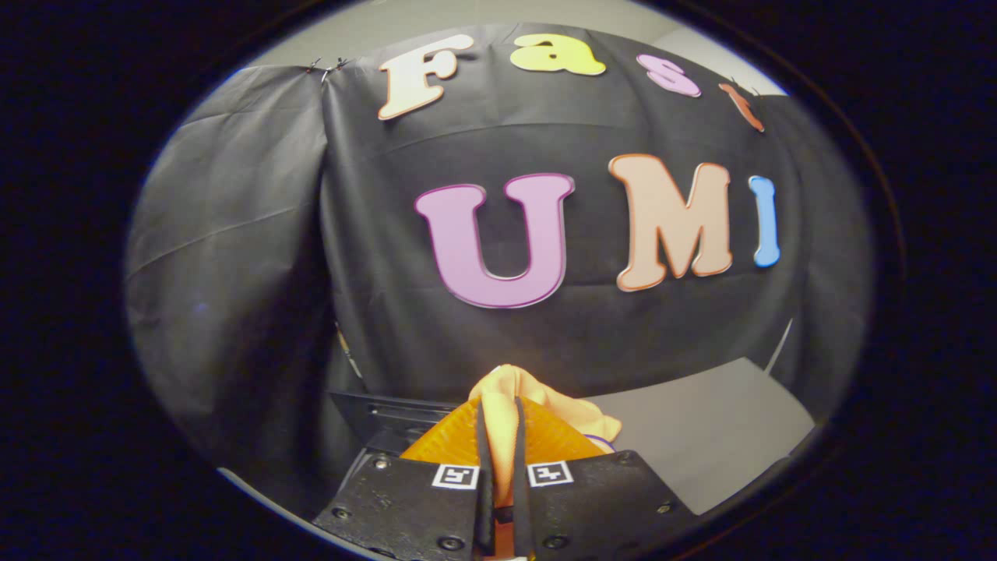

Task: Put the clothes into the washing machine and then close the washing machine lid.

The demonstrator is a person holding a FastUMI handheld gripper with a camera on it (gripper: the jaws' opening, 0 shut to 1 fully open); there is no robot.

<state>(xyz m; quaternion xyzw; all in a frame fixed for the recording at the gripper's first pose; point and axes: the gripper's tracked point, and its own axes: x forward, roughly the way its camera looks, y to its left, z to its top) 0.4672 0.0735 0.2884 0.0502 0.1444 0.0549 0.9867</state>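
Claw (498, 436) pinched tight on a fold of pale orange cloth (537, 397), both fingers pressing it so the garment bunches ahead of the tips, raised over a grey table (701, 444), likely for carrying to a dark box-like edge (389, 413) just left, perhaps the washing machine.

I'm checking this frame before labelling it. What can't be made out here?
- Gripper view: the lower part of the orange cloth, hidden by the claw shut on it.
- The dark unit beyond the fingers, mostly covered by the claw; lid state cannot be told.
- The grey surface, cut off at the edge.
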